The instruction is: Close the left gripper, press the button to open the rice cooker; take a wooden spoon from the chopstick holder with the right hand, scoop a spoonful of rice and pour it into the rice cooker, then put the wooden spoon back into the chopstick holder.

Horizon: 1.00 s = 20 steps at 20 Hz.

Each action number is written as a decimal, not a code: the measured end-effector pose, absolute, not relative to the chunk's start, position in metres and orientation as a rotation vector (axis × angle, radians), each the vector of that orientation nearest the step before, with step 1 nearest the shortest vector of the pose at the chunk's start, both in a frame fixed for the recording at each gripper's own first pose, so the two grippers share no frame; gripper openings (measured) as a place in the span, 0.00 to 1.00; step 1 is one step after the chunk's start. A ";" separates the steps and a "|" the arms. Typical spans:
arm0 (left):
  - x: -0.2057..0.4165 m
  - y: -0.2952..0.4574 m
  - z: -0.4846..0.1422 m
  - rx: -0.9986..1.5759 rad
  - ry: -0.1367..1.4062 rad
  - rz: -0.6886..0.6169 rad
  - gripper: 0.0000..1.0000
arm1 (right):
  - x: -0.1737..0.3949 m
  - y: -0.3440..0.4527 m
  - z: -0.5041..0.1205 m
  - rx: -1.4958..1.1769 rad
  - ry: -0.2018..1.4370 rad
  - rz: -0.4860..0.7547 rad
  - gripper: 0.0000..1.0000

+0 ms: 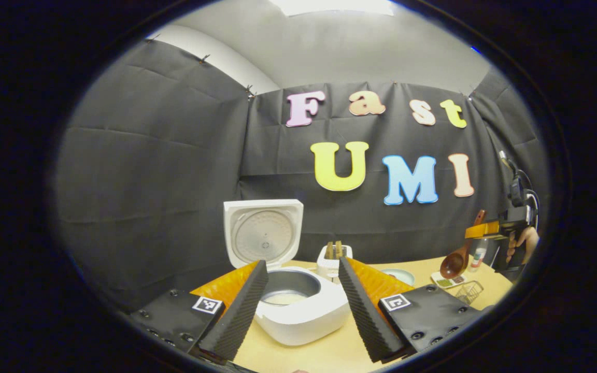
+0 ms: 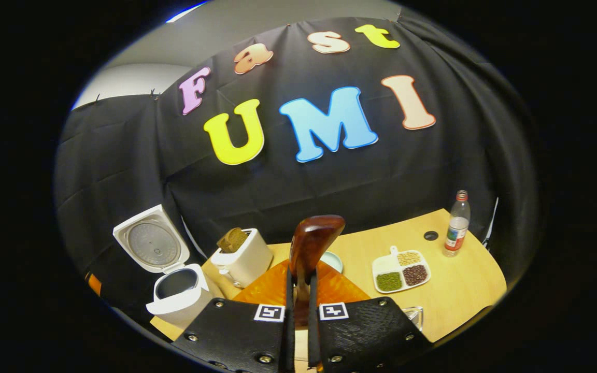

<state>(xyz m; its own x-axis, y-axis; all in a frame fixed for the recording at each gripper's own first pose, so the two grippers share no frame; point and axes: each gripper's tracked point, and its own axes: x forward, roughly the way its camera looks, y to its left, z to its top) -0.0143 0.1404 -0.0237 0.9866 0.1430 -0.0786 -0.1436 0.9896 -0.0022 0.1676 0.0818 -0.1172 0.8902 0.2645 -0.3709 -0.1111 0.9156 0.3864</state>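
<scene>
The white rice cooker [image 1: 303,318] stands in front of my left gripper [image 1: 302,261] with its lid [image 1: 263,233] raised; something pale lies in the bottom of the pot. The left fingers are spread wide with nothing between them. Behind the cooker, the white chopstick holder [image 1: 333,261] has wooden handles in it. At the far right a hand holds my right gripper [image 1: 485,229], shut on the wooden spoon [image 1: 455,263] in the air, bowl hanging down. In the right gripper view the spoon [image 2: 310,243] stands between the fingers of the right gripper [image 2: 301,274], above the table, right of the chopstick holder [image 2: 244,261] and cooker [image 2: 179,295].
A pale bowl [image 1: 399,275] sits right of the chopstick holder, partly behind the spoon [image 2: 333,259]. A divided plate of beans and grains [image 2: 401,272], a plastic bottle [image 2: 456,223] and a hole in the tabletop [image 2: 430,235] lie to the right. A small wire basket [image 1: 468,291] stands near the front edge.
</scene>
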 end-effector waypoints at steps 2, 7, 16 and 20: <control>-0.008 0.130 -0.022 -0.008 0.079 0.133 0.95 | 0.165 0.054 -0.128 0.360 0.434 0.156 0.10; 0.003 0.104 -0.020 -0.021 0.079 0.105 0.92 | 0.148 -0.007 -0.169 0.326 0.474 0.045 0.10; 0.002 0.088 -0.023 0.000 0.092 0.098 0.92 | 0.126 -0.023 -0.245 0.356 0.611 0.002 0.10; -0.001 0.091 -0.024 0.017 0.100 0.105 0.92 | 0.130 -0.016 -0.270 0.409 0.659 0.008 0.11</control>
